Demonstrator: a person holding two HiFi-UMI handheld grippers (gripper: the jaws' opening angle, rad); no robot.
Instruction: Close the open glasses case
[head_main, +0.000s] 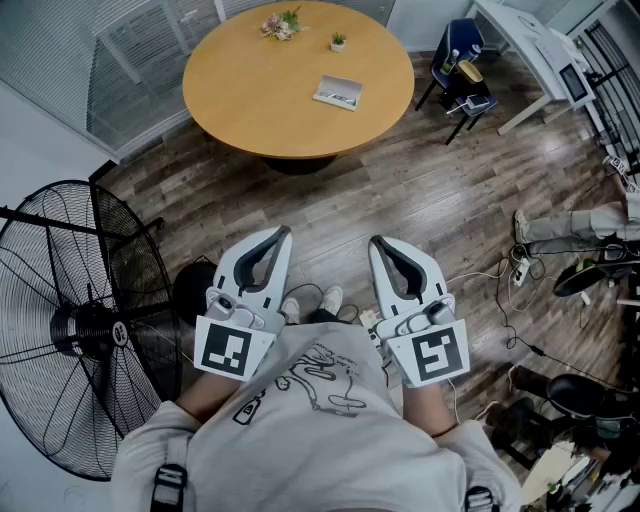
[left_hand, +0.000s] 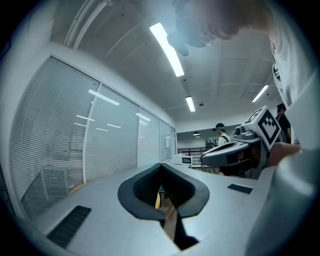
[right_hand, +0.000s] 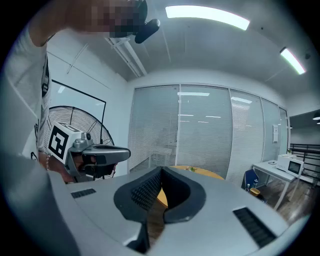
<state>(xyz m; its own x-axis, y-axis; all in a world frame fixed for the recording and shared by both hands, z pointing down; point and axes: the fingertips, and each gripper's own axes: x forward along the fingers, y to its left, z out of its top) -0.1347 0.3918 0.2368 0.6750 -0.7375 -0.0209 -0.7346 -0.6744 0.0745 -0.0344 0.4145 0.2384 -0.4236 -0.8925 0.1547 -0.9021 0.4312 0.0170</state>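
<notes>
A grey printed T-shirt (head_main: 310, 400) fills the bottom centre of the head view. Just above it the left gripper (head_main: 281, 234) and right gripper (head_main: 378, 243) sit side by side, each with its jaws pressed together on nothing. The glasses case (head_main: 338, 92) lies open on the round wooden table (head_main: 250, 100) at the top of the frame. It is well apart from both grippers, with plank floor (head_main: 400, 190) between. Near the table's top edge are a small potted plant (head_main: 338, 41) and a flower sprig (head_main: 282, 24). A big black floor fan (head_main: 85, 325) stands at the left. A blue chair (head_main: 455, 55) and floor cables (head_main: 505, 300) are on the right.
</notes>
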